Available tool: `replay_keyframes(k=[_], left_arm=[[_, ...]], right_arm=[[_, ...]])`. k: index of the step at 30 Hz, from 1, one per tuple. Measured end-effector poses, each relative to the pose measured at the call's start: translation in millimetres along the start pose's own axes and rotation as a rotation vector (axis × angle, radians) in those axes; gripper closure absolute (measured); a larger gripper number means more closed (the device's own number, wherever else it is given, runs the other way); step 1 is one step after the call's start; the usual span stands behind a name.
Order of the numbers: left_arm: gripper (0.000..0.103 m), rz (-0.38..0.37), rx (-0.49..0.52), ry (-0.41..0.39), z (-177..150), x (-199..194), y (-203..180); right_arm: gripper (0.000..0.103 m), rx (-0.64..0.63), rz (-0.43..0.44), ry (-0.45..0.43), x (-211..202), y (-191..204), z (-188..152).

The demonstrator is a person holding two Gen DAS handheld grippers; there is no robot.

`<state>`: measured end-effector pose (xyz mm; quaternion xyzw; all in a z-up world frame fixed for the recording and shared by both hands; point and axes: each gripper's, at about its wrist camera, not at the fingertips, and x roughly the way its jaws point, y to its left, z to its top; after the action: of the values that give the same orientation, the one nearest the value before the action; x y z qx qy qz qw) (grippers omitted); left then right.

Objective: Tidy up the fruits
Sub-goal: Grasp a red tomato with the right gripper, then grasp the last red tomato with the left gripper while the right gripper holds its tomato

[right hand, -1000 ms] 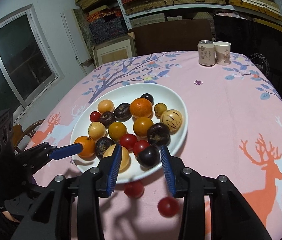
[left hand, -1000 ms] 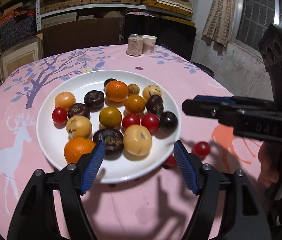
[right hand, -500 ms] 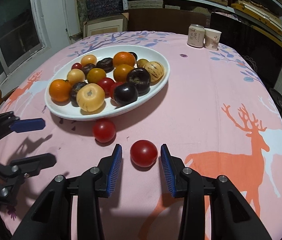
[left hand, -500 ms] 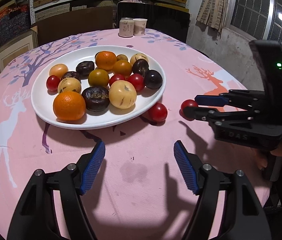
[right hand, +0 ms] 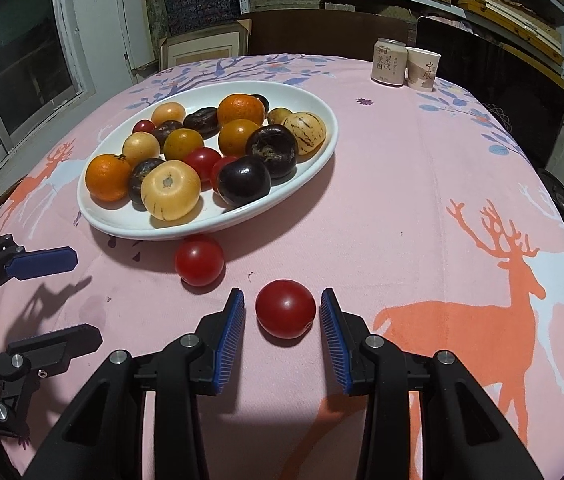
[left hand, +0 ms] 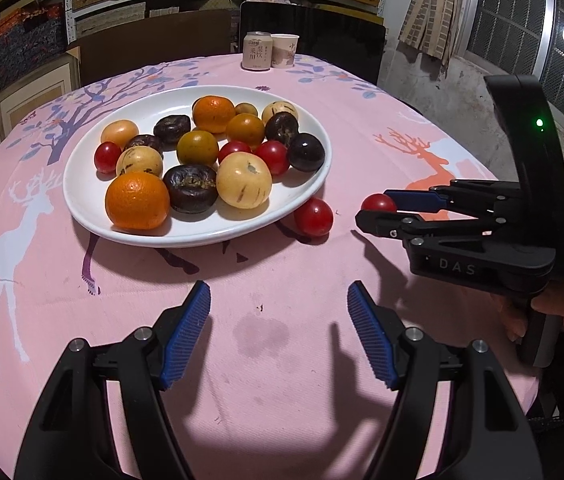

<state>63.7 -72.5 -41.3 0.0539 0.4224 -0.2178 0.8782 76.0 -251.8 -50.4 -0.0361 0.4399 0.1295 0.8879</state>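
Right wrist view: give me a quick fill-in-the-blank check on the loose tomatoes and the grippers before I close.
1. The right gripper straddles a red tomato with its jaws ____.
2. ____ tomatoes lie on the tablecloth off the white plate.
3. The left gripper holds ____.
4. The paper cup stands beside a ____.

Missing words: open; two; nothing; can
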Motion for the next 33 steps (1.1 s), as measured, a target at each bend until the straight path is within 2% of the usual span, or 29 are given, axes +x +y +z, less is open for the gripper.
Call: replay_keyframes(k=[2,5,11,16,22,29,31,32,33], left_arm=[[0.034,0.003,-0.003,0.000,0.0,-0.2,0.7],[0.034,0.007,-0.007,0.002,-0.7,-0.2,1.1],[0.034,0.019,-0.031,0.012,3.8,4.4,-1.9],[0.034,0.075,-0.122,0.022,16.0,21.8,-15.4],[0.034,0.157,-0.124,0.060,32.7,53.2,-43.4],[0.038,0.245,-0.211,0.064,47.7,73.7,-45.5],[0.038,0.245,-0.226,0.049,47.0,72.6,-45.5],[0.042,0.236,-0.237,0.039,45.9,70.2,-43.1],[0.057,0.224,-0.262,0.026,44.2,66.4,-38.4]], right_arm=[[0.063,-0.002,0.000,0.006,1.6,1.2,0.6],[0.073,-0.006,-0.016,0.007,2.8,1.8,0.2],[0.074,0.068,-0.003,-0.030,-10.4,-13.1,-1.1],[0.074,0.129,0.020,-0.099,-36.4,-25.1,-6.0],[0.073,0.167,0.044,-0.157,-64.2,-36.0,-13.7],[0.073,0.184,0.056,-0.154,-68.0,-44.9,-24.3],[0.073,0.188,0.059,-0.148,-66.6,-45.4,-26.7],[0.073,0.190,0.062,-0.147,-65.7,-45.7,-27.4],[0.073,0.192,0.065,-0.147,-64.8,-45.7,-27.5]])
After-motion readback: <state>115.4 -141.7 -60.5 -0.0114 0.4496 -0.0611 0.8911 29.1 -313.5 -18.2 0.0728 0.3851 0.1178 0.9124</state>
